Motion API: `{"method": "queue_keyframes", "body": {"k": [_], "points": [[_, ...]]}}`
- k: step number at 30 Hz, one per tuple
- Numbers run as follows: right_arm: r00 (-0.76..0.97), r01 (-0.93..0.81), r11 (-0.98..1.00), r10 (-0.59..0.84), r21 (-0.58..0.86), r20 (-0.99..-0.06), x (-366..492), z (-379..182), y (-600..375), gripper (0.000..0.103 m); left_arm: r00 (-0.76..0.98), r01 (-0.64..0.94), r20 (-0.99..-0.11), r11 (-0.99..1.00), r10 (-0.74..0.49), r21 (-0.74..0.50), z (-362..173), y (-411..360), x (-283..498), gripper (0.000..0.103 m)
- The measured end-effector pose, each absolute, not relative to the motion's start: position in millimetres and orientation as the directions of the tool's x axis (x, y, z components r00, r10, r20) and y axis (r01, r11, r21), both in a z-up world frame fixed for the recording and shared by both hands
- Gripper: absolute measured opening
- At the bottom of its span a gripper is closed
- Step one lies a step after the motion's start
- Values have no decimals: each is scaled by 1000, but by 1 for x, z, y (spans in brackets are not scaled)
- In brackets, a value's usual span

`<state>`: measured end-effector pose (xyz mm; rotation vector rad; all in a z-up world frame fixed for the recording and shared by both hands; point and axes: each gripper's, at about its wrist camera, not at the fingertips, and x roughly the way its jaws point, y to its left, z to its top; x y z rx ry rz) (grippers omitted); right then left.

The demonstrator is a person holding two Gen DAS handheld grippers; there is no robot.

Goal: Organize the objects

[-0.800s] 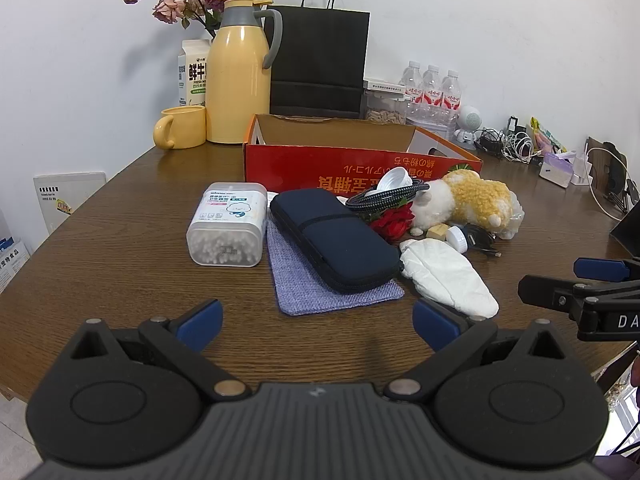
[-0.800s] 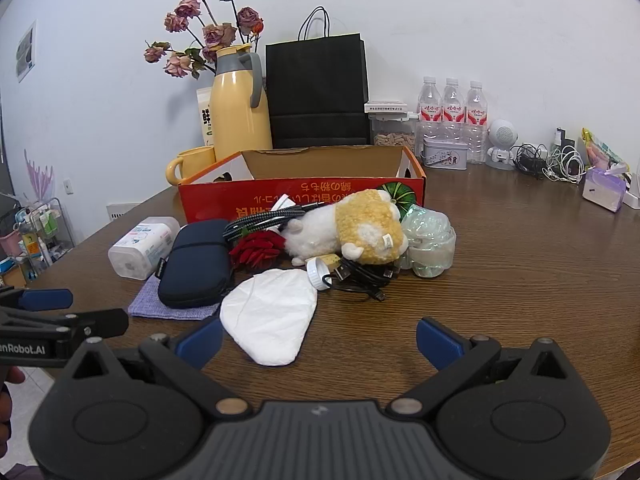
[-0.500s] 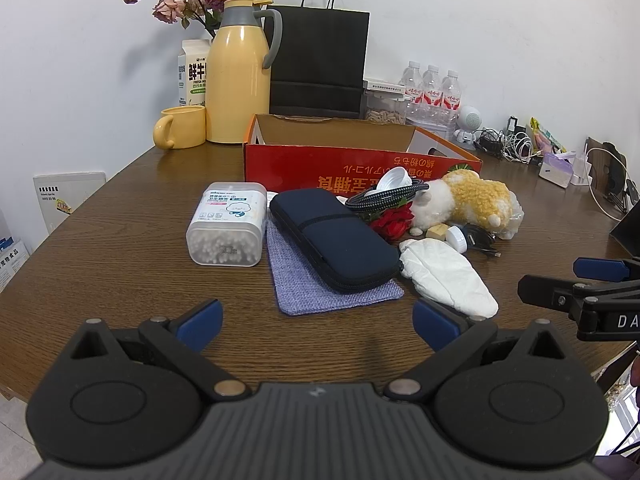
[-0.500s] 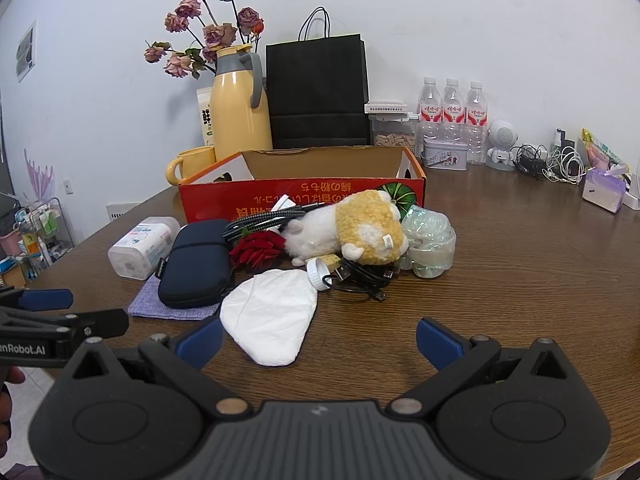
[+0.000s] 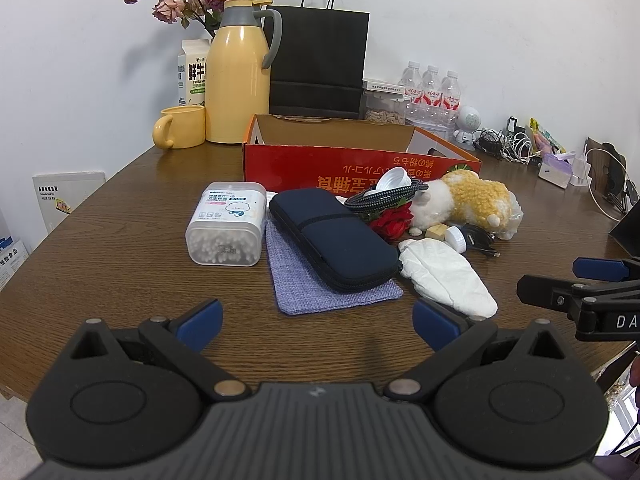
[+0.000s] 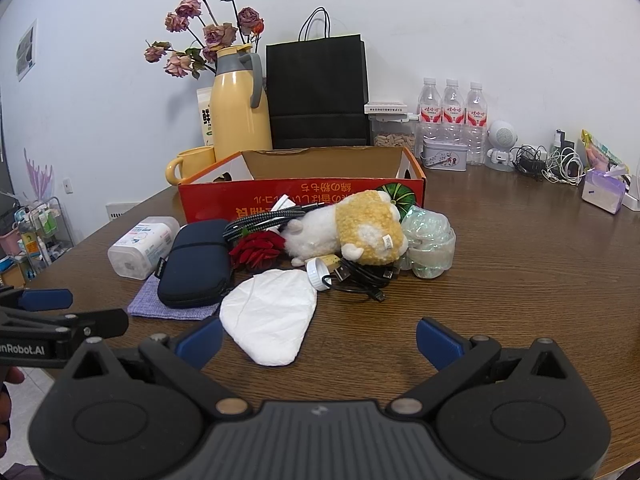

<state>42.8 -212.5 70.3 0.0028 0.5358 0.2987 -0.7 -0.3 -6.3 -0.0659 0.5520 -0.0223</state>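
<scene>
Both sets of jaws released, nothing between them: left gripper (image 5: 316,320), right gripper (image 6: 318,340), low in frame over the tabletop (image 6: 520,280). Clutter mid-frame before the red box (image 5: 360,168): swab box (image 5: 226,224), navy case (image 5: 334,238), plush toy (image 6: 348,232).

Between the left gripper (image 5: 316,320) and the pile of things there was a bare strip of table (image 5: 120,272), so it could pass forward freely. The cotton swab box (image 5: 227,224), the dark pouch (image 5: 334,236) on the purple cloth (image 5: 304,284) and the white bag (image 5: 444,272) lay close together and closed the way to the red cardboard box (image 5: 360,168). The right gripper (image 6: 318,340) had the white bag just in front of its left finger. To the right of the plush toy (image 6: 356,232) and the black cable (image 6: 360,276) the table was bare. Behind the red cardboard box the yellow jug (image 6: 240,108) and the black paper bag (image 6: 318,92) stood in the way.
</scene>
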Motion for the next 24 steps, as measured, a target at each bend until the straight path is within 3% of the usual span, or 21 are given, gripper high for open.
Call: {"method": "queue_keyframes", "body": {"k": [24], "points": [[819,-280,957,280,76,-500,42,73,-212,103,855,3,-517,997,-41,-74,-5,0,0,103]]}}
